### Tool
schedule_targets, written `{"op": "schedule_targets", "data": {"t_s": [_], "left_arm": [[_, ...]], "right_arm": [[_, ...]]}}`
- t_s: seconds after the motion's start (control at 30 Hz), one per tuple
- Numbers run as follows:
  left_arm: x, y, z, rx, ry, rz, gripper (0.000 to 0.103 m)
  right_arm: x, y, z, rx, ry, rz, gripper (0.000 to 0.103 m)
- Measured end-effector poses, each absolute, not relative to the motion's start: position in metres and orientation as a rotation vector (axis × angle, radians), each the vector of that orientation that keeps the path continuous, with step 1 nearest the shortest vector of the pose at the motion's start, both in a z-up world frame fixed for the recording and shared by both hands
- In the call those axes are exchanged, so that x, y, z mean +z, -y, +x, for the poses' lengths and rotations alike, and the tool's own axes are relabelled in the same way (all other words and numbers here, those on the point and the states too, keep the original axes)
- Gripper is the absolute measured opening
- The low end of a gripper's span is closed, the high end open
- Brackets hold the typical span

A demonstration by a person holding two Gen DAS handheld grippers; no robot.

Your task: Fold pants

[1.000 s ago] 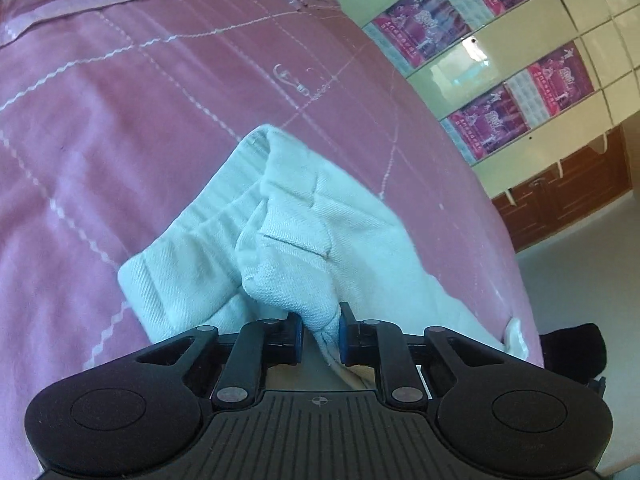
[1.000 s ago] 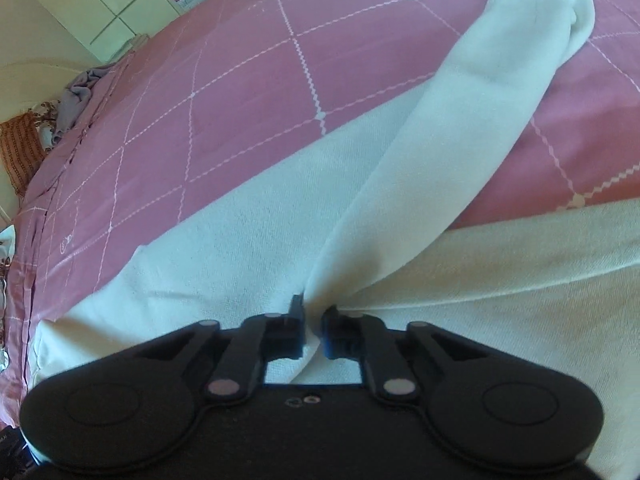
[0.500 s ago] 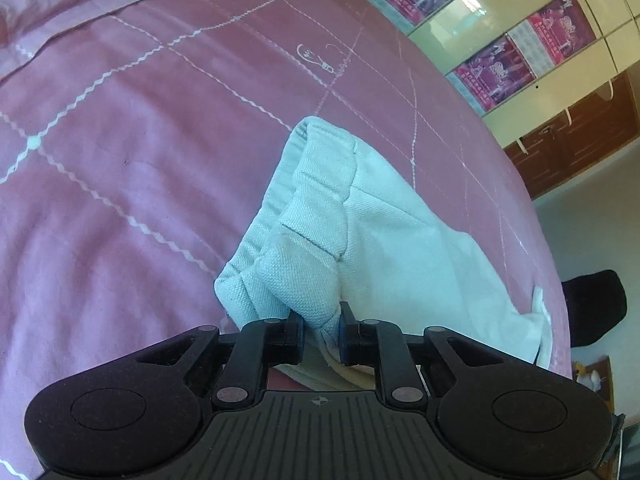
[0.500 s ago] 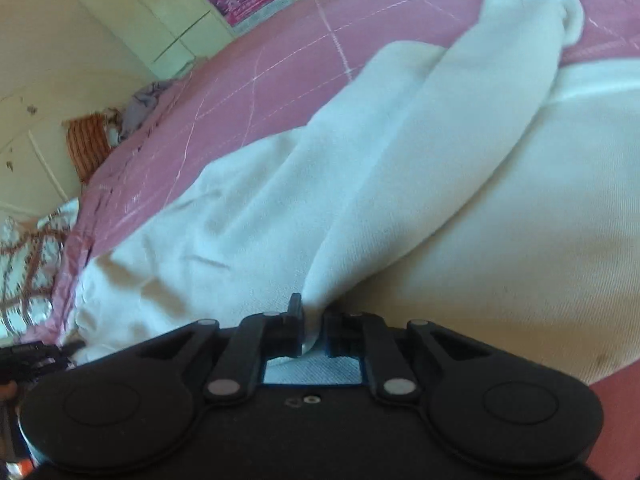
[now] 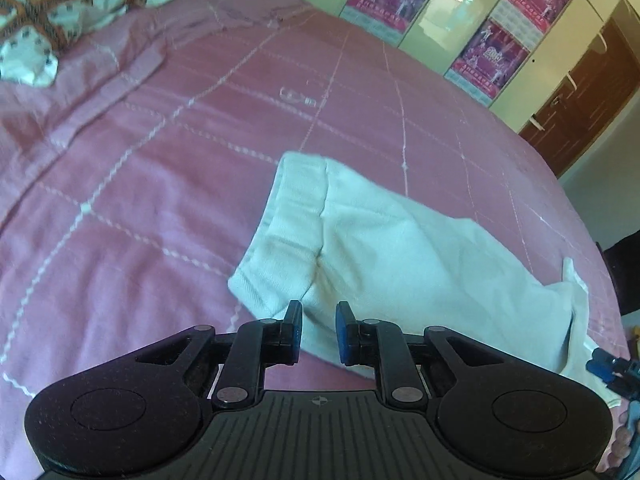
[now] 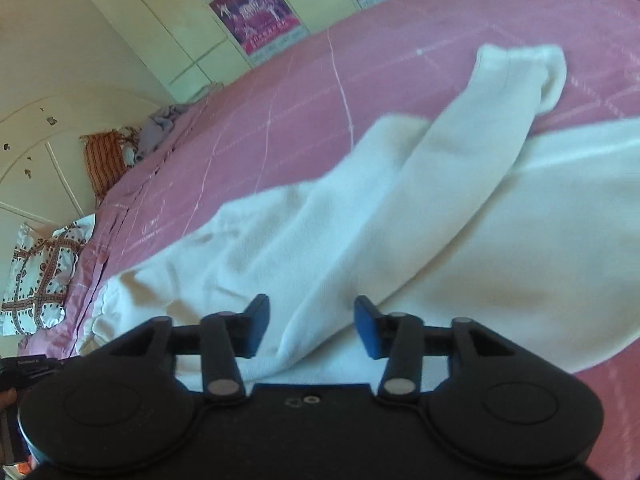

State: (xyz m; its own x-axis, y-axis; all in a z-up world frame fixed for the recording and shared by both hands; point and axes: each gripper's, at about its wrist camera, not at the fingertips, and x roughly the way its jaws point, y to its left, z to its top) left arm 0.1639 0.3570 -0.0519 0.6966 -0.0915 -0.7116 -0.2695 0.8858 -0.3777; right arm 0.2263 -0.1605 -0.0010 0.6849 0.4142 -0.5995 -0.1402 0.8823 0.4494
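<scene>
Already partly folded: white pants point(image 5: 400, 256) lying on the pink bedspread point(image 5: 160, 168), one leg point(image 6: 420, 200) laid across the other; further folds apparently left. Left hand-held gripper point(image 5: 318, 330) and right hand-held gripper point(image 6: 311, 326) both parted, holding nothing. Patterned pillow point(image 5: 48, 28) well apart; nothing obstructing.

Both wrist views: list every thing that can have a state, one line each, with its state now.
Left gripper: open, holding nothing, above the pants' edge.
Right gripper: open, astride a folded leg, not gripping it.
White cotton pants: lying on the bed, partly folded, one leg laid across the rest.
Pink quilted bedspread: spread out, slightly rumpled.
Brown wooden door: shut.
</scene>
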Motion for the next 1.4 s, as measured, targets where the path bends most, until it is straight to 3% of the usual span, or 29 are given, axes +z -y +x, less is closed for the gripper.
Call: {"op": "schedule_targets", "data": {"t_s": [0.13, 0.27, 0.37, 0.43, 0.47, 0.73, 0.77, 0.8, 0.9, 0.93, 1.03, 1.07, 1.1, 1.17, 1.33, 1.37, 1.4], "left_arm": [[-0.039, -0.319, 0.187, 0.109, -0.776, -0.361, 0.017], [-0.074, -0.273, 0.216, 0.109, -0.918, -0.182, 0.017], [-0.091, -0.249, 0.213, 0.124, -0.898, -0.033, 0.017], [-0.087, -0.249, 0.211, 0.127, -0.899, -0.034, 0.017], [-0.085, -0.252, 0.210, 0.122, -0.901, -0.052, 0.017], [-0.087, -0.268, 0.205, 0.093, -0.890, -0.171, 0.017], [-0.088, -0.268, 0.204, 0.092, -0.889, -0.171, 0.017], [-0.089, -0.267, 0.204, 0.091, -0.889, -0.167, 0.017], [-0.089, -0.268, 0.206, 0.091, -0.888, -0.174, 0.017], [-0.089, -0.268, 0.206, 0.090, -0.886, -0.177, 0.017], [-0.090, -0.272, 0.206, 0.090, -0.881, -0.198, 0.017], [-0.090, -0.273, 0.206, 0.090, -0.879, -0.204, 0.017], [-0.090, -0.273, 0.205, 0.089, -0.877, -0.208, 0.017], [-0.091, -0.275, 0.205, 0.084, -0.875, -0.213, 0.017], [-0.092, -0.277, 0.204, 0.073, -0.869, -0.225, 0.017], [-0.092, -0.277, 0.204, 0.071, -0.870, -0.222, 0.017], [-0.092, -0.277, 0.204, 0.070, -0.872, -0.220, 0.017]], "right_arm": [[0.010, 0.163, 0.267, 0.207, -0.763, 0.290, 0.061], [-0.005, 0.149, 0.316, 0.058, -0.875, 0.155, 0.059], [-0.014, 0.148, 0.322, 0.030, -0.916, 0.057, 0.055], [-0.013, 0.154, 0.314, 0.070, -0.910, 0.054, 0.010], [-0.011, 0.157, 0.310, 0.109, -0.914, 0.080, 0.003], [0.007, 0.198, 0.241, 0.147, -0.826, 0.158, 0.003], [0.012, 0.203, 0.236, 0.140, -0.809, 0.183, 0.008], [0.016, 0.206, 0.235, 0.126, -0.791, 0.200, 0.025], [0.023, 0.202, 0.252, 0.095, -0.766, 0.183, 0.053], [0.023, 0.200, 0.262, 0.094, -0.766, 0.176, 0.054], [0.010, 0.196, 0.292, 0.066, -0.842, 0.155, 0.052], [0.006, 0.196, 0.297, 0.034, -0.866, 0.132, 0.046], [0.002, 0.198, 0.298, 0.016, -0.879, 0.119, 0.024], [0.001, 0.210, 0.285, 0.037, -0.868, 0.167, 0.007], [0.003, 0.234, 0.219, 0.037, -0.815, 0.255, 0.007], [-0.005, 0.238, 0.213, 0.022, -0.822, 0.259, 0.012], [-0.014, 0.241, 0.211, 0.005, -0.832, 0.252, 0.029]]}}
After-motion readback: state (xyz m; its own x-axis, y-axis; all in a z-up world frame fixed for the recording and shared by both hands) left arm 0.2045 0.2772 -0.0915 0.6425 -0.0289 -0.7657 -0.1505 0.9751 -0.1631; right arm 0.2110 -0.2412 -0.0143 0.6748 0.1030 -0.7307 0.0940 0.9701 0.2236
